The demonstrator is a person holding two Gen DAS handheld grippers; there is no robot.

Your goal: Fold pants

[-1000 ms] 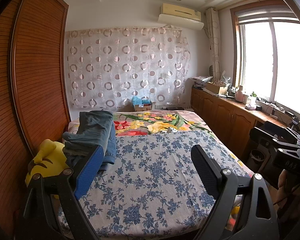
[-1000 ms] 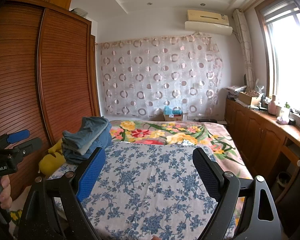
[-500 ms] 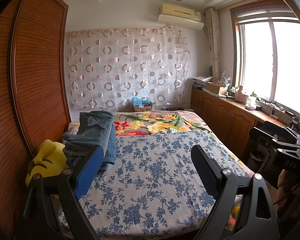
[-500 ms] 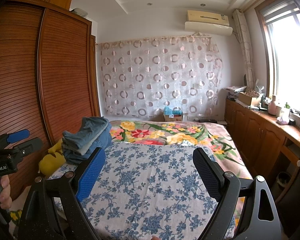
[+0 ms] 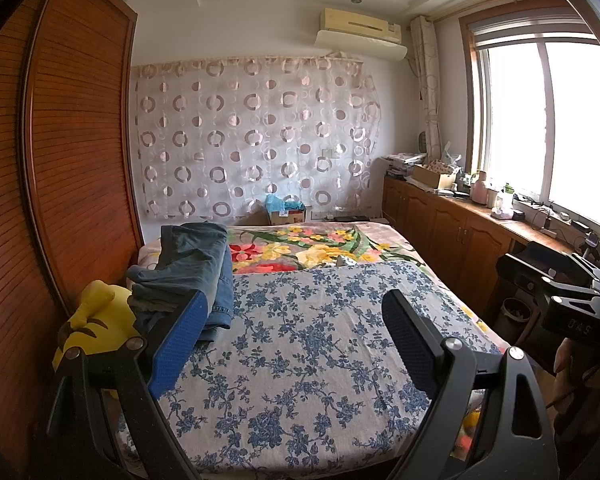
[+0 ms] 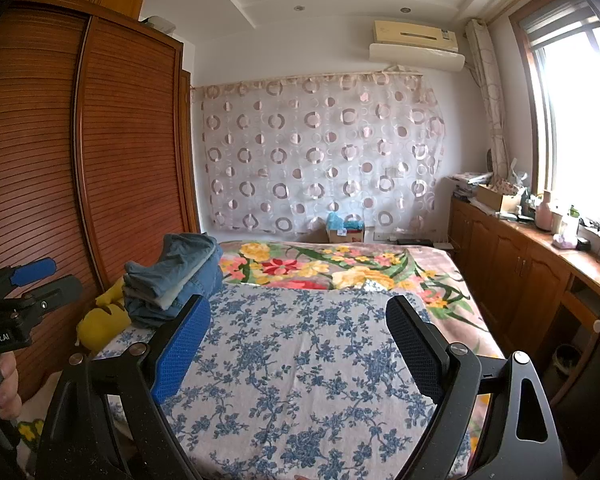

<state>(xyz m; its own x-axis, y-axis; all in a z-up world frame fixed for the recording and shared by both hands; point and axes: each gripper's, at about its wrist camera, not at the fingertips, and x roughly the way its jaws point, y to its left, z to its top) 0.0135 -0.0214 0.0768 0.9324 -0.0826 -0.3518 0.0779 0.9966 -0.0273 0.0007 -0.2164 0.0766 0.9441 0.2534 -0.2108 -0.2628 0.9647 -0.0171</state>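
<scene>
A: Where are the pants?

B: A stack of folded blue and grey-green denim pants (image 5: 192,268) lies on the far left side of the bed with the blue-flowered white cover (image 5: 300,340), close to the brown slatted wooden wardrobe (image 5: 72,152). A yellow plush toy (image 5: 96,328) sits just beside the stack, on its near side.

A: And the tools?

B: The left gripper (image 5: 292,336) hangs over the near end of the bed with its fingers spread wide and nothing between them, only the cover below. The right gripper (image 6: 300,340) is the same: fingers wide apart, empty, pointing across the bed toward the pale curtain with pink rings (image 6: 320,160).

A: Do they touch the stack?

B: No. From the left wrist view the blue pad overlaps the stack in the picture, but it stands well short of it (the right wrist view shows the gap more plainly). The left gripper also shows at the left edge of the right wrist view, a hand (image 6: 8,388) around its handle.

A: Anything past the pants?

B: A blanket with red and yellow flowers (image 6: 320,268) covers the far end of the bed.
</scene>
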